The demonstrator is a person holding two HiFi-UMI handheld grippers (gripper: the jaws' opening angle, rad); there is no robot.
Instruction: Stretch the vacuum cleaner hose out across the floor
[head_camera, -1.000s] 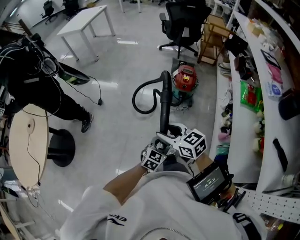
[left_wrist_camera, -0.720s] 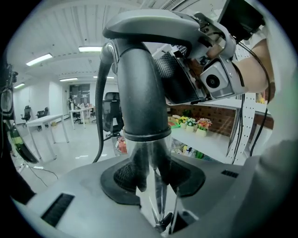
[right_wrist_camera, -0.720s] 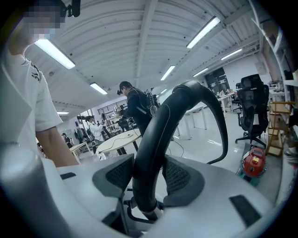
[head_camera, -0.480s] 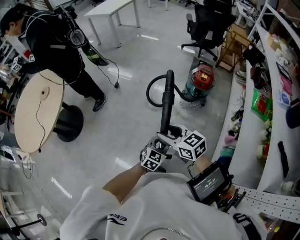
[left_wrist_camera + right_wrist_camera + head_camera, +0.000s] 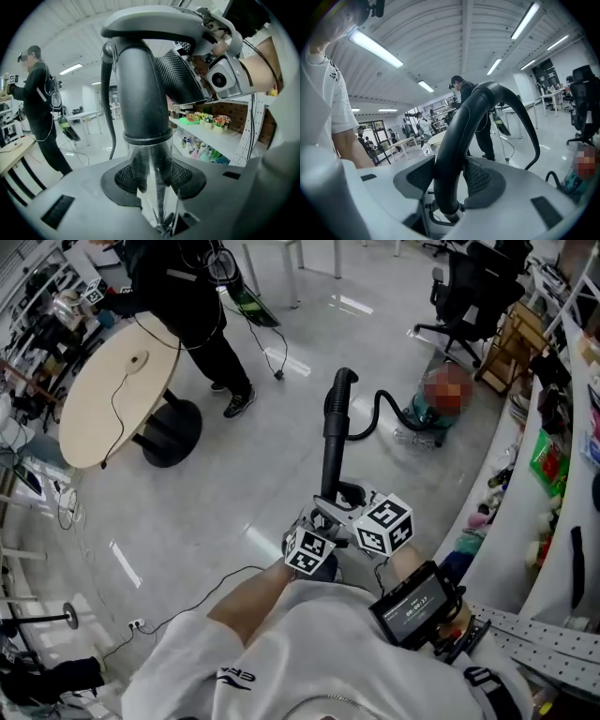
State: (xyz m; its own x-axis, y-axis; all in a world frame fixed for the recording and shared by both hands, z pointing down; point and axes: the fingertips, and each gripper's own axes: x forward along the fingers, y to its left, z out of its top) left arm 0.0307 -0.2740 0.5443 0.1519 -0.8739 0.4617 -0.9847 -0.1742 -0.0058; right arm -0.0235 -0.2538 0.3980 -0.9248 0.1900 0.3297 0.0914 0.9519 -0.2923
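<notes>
In the head view the vacuum's black wand (image 5: pixel 330 460) stands upright in front of me, its curved handle (image 5: pixel 343 382) at the top. The black hose (image 5: pixel 386 399) runs from the handle to the cleaner's body (image 5: pixel 427 420) on the floor at right, partly under a blurred patch. My left gripper (image 5: pixel 322 519) is shut on the wand's lower tube (image 5: pixel 143 108); its mesh pads (image 5: pixel 123 177) press both sides. Just above it, my right gripper (image 5: pixel 345 499) is shut on the bent handle tube (image 5: pixel 457 140), and the hose (image 5: pixel 524 123) arcs away behind.
A round beige table (image 5: pixel 117 399) on a black foot stands at left, with a person in black (image 5: pixel 187 287) behind it. Curved white shelves (image 5: pixel 562 460) with small goods line the right. An office chair (image 5: pixel 473 282) is at the back; a thin cable (image 5: pixel 187 601) lies near my feet.
Both grippers have swung with the wand away from the cleaner. The hose's loop on the floor has pulled out into a shallower curve. The cleaner now sits further right in the view.
</notes>
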